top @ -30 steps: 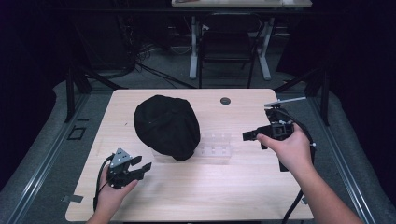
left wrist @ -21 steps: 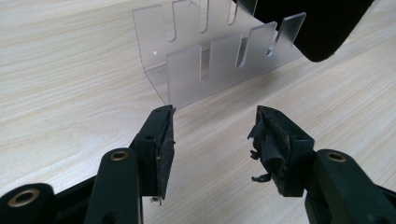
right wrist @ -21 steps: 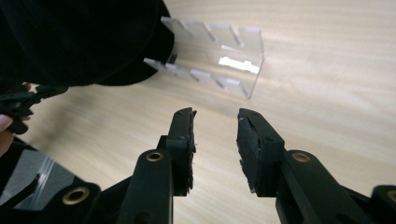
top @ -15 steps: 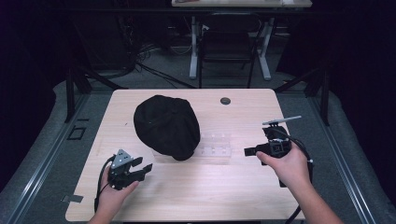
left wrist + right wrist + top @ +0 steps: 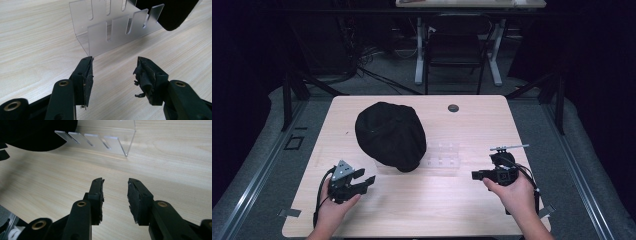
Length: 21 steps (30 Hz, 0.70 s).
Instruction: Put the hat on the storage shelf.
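- So there I was with my left gripper [image 5: 362, 181] parked near the front left corner of the table [image 5: 472, 205], jaws spread wide with nothing but bare wood between them.
- My right gripper [image 5: 476, 175] was low over the front right part of the table, empty too. Its jaws had just been opening a bit more, nothing between the pads [image 5: 98, 195].
- The things I was pointing at sat mid-table between my two hands: a black cap [image 5: 389, 135] draped over one end of a clear plastic rack [image 5: 443, 156]. The rack's slotted end stuck out on my right side, and the cap covered the rest.
- My guess on the cap: soft, light fabric that would sag and fold the second I pinched it. I'd have grabbed a bunch of cloth at the lower edge or the crown, since a shallow pinch on loose fabric tends to slip out.
- The rack looked like thin stiff acrylic, light and slick. My worn pads might have skated on those smooth walls, and it could easily have scooted across the wood.
- Best bet, I figured, was clamping one upright wall near the open end, flat between the pads, and going gently because those thin fingers between the slots looked snappable.
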Each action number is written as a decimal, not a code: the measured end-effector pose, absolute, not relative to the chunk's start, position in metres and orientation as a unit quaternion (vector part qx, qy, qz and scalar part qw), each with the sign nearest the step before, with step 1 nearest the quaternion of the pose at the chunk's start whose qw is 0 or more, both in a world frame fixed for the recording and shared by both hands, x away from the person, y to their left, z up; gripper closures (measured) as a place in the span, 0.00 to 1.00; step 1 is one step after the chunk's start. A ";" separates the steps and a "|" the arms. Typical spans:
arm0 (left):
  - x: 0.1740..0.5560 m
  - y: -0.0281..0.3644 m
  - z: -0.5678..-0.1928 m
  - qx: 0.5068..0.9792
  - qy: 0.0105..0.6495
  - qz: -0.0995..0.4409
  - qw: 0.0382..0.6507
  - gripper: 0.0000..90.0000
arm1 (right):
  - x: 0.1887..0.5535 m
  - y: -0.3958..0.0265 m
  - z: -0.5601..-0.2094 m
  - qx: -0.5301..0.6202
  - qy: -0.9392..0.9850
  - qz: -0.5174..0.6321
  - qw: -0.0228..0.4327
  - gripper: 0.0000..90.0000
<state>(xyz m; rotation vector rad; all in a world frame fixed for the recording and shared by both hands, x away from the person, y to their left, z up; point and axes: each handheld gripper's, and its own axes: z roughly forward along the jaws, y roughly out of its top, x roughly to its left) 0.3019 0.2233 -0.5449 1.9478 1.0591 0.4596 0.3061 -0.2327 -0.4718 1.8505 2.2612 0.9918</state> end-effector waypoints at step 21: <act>0.302 0.218 -0.548 0.783 0.418 0.176 0.425 0.51 | 0.288 -0.244 -0.527 0.609 0.706 0.356 0.068 0.66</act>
